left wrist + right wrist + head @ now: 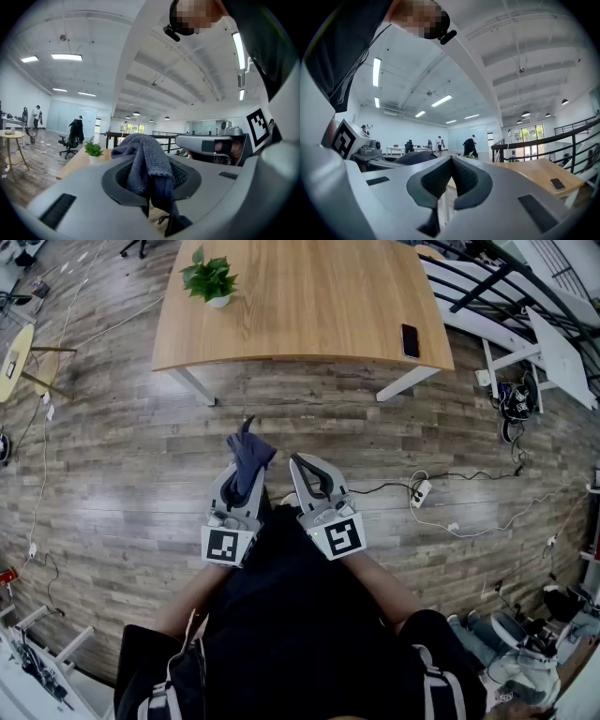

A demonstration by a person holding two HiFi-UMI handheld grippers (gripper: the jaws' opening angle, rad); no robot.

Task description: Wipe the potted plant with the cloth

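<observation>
A small green potted plant [210,279] in a white pot stands near the far left corner of the wooden table [309,306]; it also shows small in the left gripper view [93,151]. My left gripper [246,454] is shut on a dark blue-grey cloth [248,460], which bunches up between its jaws [145,164]. My right gripper [302,465] is shut with nothing in it, its pads meeting [451,174]. Both grippers hover over the floor, well short of the table.
A black phone [410,339] lies at the table's right edge. Cables and a power strip [420,491] lie on the wooden floor to the right. A round side table [17,360] stands far left, a railing [497,296] far right. People stand far off in the room.
</observation>
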